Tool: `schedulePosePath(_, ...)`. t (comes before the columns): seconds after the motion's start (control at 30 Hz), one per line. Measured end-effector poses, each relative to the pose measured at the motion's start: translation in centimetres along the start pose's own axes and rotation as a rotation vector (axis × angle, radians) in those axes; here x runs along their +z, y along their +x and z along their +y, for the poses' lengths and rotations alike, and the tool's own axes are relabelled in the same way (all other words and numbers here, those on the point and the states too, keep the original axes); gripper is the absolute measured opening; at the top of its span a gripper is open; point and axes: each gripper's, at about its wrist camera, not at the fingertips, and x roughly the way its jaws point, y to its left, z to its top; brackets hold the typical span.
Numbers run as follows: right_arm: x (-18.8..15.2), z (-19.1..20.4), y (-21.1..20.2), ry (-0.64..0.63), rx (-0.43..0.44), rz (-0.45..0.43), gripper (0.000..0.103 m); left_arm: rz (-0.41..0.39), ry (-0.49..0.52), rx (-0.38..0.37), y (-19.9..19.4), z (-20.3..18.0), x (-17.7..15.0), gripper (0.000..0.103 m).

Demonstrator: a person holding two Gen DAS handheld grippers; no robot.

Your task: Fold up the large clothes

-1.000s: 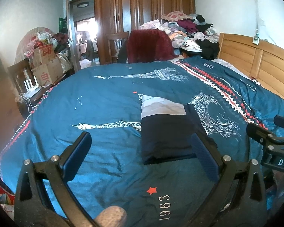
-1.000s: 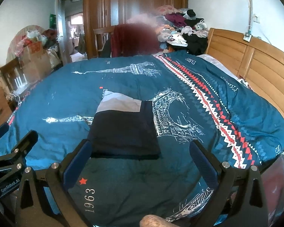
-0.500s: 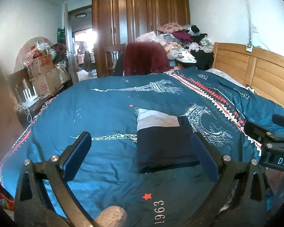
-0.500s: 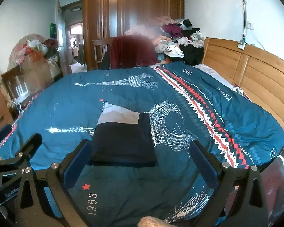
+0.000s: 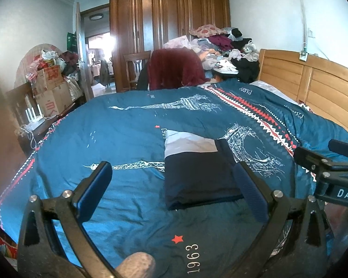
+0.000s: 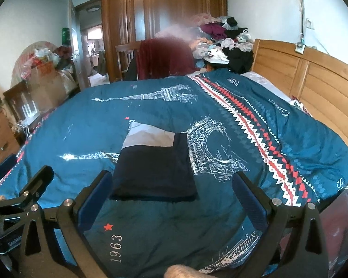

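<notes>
A folded garment (image 5: 197, 171), dark navy with a pale grey band at its far end, lies flat in a neat rectangle on the blue bedspread (image 5: 127, 127). In the right wrist view the same garment (image 6: 155, 169) sits just beyond the fingers. My left gripper (image 5: 174, 190) hangs open above the bed's near edge, holding nothing. My right gripper (image 6: 171, 194) is open too and holds nothing. Each gripper shows at the edge of the other's view.
A wooden headboard (image 5: 313, 88) runs along the right. A heap of clothes (image 5: 225, 48) lies at the far end of the bed beside a wardrobe (image 5: 169, 30). A chair draped in dark red cloth (image 5: 176, 69) and cardboard boxes (image 5: 51, 88) stand beyond the bed.
Both grippers have drawn back and tilted up from the folded garment, so it looks smaller and more of the room shows. The garment has not moved.
</notes>
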Motion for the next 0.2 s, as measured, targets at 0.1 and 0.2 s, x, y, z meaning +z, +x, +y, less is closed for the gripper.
schedulePosePath(0.1,-0.15,0.0,0.2,0.005,-0.002,0.0,0.103,0.002,0.001,-0.002,0.04,0.13,-0.19,0.103)
schedulePosePath(0.2,-0.26,0.22,0.27,-0.001,-0.01,-0.005,0.103,0.001,0.001,-0.002,0.04,0.14,-0.19,0.103)
